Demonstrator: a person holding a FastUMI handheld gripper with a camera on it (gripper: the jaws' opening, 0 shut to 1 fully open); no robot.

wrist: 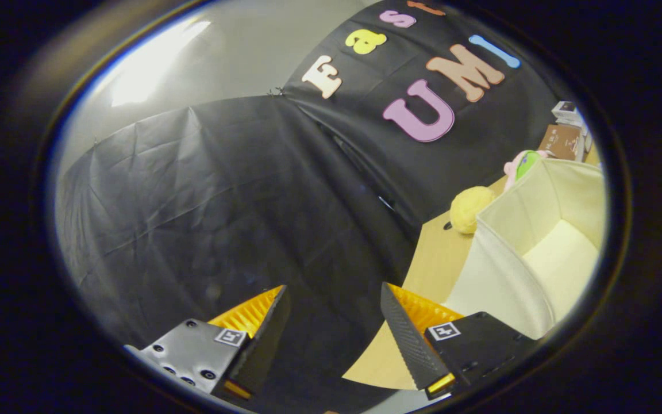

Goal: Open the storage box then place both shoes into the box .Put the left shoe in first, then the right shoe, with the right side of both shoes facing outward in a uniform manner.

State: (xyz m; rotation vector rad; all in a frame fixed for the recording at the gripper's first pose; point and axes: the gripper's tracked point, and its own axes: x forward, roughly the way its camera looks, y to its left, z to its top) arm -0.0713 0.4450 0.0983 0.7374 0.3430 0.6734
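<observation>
My gripper is open, its two fingers spread wide with nothing between them, pointing at the black cloth wall. To the right of the right finger stands a cream fabric storage box, open at the top, its pale inside bottom showing. The view is tilted, so the box and the wooden table under it lean. No shoe can be made out in this view.
A yellow plush ball lies on the table just behind the box. A pink and green soft toy sits beyond the box's far rim. Cardboard boxes stand further back at the table's end.
</observation>
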